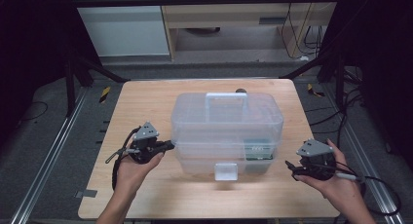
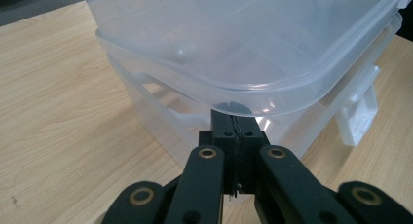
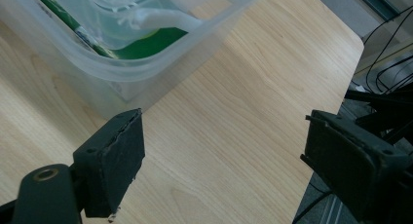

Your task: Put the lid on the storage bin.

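Translucent plastic box (image 1: 226,131) on wooden desk (image 1: 146,102), lid down, front latch (image 1: 226,171) hanging loose. Left gripper (image 1: 168,145) clenched at its rim; right gripper (image 1: 292,168) released, apart.

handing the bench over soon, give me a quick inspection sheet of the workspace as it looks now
Surface: light wooden table, bare around the box.
Job's things: clear plastic box, lid on, white handle on top, front latch hanging loose; something green inside near its right corner.
Clutter: a small dark object behind the box; cannot tell what it is.
Grippers: left gripper shut, its tip under the lid's rim at the box's left end; right gripper open, over bare table beside the box's right corner.
Cables: one trails from each gripper; more hang off the table's right side.
Surroundings: dark frame, grey floor, wooden furniture behind.
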A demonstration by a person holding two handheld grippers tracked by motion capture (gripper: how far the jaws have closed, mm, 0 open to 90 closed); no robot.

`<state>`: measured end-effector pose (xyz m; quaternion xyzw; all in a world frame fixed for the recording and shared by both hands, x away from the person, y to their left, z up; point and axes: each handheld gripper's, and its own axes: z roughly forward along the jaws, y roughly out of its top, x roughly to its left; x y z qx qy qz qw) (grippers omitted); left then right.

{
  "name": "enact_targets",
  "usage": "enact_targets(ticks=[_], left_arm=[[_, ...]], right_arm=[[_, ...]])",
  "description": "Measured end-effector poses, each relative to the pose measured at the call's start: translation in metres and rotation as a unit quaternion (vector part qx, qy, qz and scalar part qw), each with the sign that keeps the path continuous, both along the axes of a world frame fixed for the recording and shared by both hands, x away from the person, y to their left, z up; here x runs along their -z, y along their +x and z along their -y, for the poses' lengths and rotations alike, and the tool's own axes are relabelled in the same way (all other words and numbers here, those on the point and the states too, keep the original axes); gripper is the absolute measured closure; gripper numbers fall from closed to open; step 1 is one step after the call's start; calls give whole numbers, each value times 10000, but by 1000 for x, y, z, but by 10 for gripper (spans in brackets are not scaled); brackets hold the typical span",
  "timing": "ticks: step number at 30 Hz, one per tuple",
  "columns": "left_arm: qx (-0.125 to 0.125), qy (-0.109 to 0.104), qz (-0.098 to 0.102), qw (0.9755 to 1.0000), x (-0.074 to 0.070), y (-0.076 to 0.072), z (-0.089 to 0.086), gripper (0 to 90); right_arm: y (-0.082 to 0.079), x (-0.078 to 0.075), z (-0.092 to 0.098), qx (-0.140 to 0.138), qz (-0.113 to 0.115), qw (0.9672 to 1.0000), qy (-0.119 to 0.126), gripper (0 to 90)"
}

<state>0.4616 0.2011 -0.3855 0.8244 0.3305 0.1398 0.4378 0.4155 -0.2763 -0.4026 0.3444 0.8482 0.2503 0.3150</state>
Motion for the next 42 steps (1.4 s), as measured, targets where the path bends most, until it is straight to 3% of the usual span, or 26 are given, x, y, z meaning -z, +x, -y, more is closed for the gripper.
enact_targets(ticks=[6, 8, 9, 12, 17, 22, 25, 28, 31, 37, 40, 42], left_arm=[[-21, 355, -21, 9994, 5, 2, -4, 900], [-136, 436, -48, 9989, 8, 7, -11, 900], [-320, 578, -47, 9978, 9, 13, -22, 900], [-584, 638, -85, 9962, 15, 24, -37, 900], [-1088, 867, -210, 9901, 37, 51, -62, 895], [-1508, 864, -326, 9842, 59, 75, -84, 866], [-1792, 870, -271, 9796, 69, 85, -91, 786], [-2075, 809, -191, 9747, 76, 93, -95, 607], [-2183, 860, -138, 9720, 83, 99, -96, 469], [-2094, 847, -512, 9728, 100, 107, -97, 244], [-2201, 916, -477, 9700, 106, 106, -97, 194], [-2201, 848, -501, 9705, 111, 107, -96, 173]], right_arm=[[5, 7, 2, 73, 16, 9999, 79, 152], [9, 12, 3, 147, 20, 9999, 81, 158], [11, 13, 4, 194, 24, 9998, 86, 159], [19, 20, 6, 411, 32, 9991, 109, 159], [40, 36, 14, 733, -122, 9968, 311, 188], [66, 51, 24, 1051, -235, 9929, 495, 197], [83, 59, 30, 1243, -234, 9889, 774, 191], [97, 68, 33, 1363, -283, 9855, 967, 175], [109, 77, 35, 1479, -418, 9807, 1208, 139], [123, 93, 35, 1640, -538, 9741, 1463, 101], [127, 98, 34, 1709, -563, 9726, 1475, 93], [129, 100, 32, 1692, -595, 9727, 1472, 90]])
